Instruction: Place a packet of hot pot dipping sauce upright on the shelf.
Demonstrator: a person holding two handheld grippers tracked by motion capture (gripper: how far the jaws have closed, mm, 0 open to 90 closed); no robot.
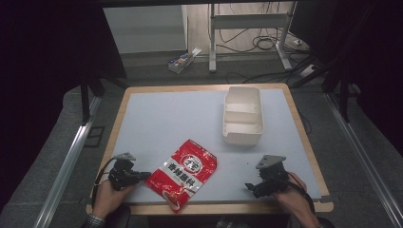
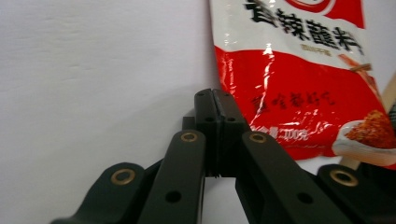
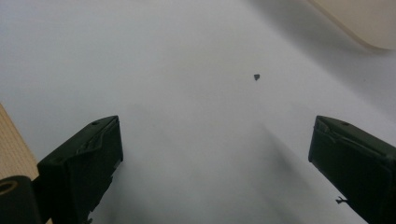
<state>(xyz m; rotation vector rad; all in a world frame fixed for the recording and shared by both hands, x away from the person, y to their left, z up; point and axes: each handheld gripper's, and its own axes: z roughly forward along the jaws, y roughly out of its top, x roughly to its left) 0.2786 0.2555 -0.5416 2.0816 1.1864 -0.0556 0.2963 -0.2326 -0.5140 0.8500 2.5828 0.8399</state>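
my left tongs (image 1: 142, 175) together, touching packet (image 1: 183, 172) left edge | packet long axis slants toward tray (image 1: 243, 115) | right tongs (image 1: 251, 187) apart, farther off

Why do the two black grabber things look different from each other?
The left gripper has its jaws pressed shut, while the right gripper has its jaws spread wide open. The left gripper's tip sits right at the edge of the red seasoning packet, while the right gripper points at bare table, with nothing between its jaws. Both are black, rest low near the table's front edge, and each is held in a hand.
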